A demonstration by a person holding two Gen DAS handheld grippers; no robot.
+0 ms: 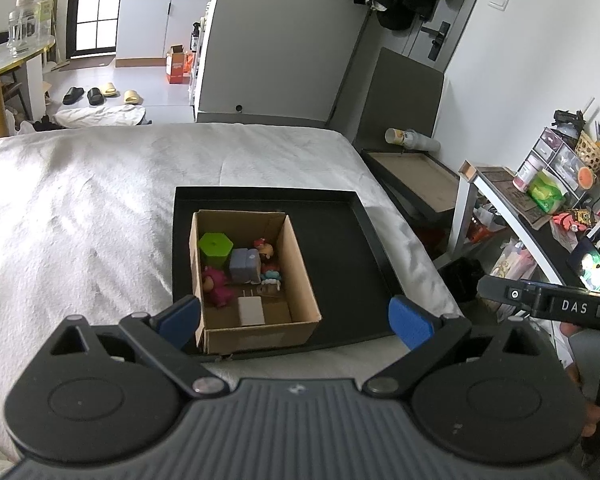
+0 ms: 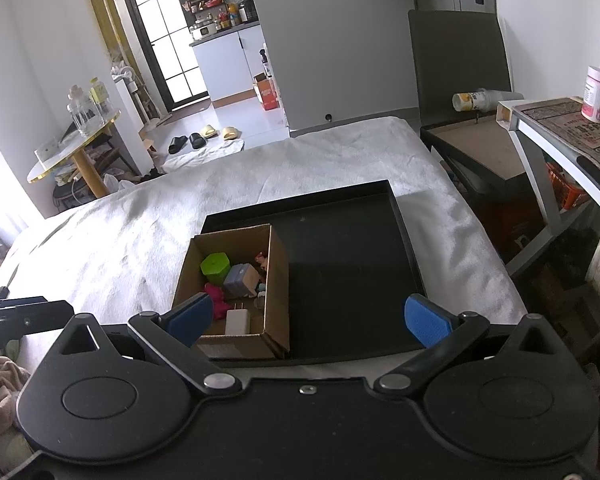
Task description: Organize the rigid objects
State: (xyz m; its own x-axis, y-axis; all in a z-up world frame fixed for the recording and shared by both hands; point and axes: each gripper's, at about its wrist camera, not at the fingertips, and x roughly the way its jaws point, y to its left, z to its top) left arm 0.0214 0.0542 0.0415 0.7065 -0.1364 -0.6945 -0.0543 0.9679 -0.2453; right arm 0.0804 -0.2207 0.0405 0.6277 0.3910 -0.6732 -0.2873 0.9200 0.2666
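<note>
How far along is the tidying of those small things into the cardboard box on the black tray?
Done: the open brown cardboard box on the shallow black tray already holds a green hexagonal block, a grey-purple cube, a pink figurine, a white rectangular charger and other small toys. In hand: nothing; the left hand-held gripper and right hand-held gripper are open and empty. Left: no loose items show on the tray, so it looks near finished.

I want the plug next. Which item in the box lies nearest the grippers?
The white charger, flat against the box's near wall; the pink toy, grey block and green block sit farther back.
</note>
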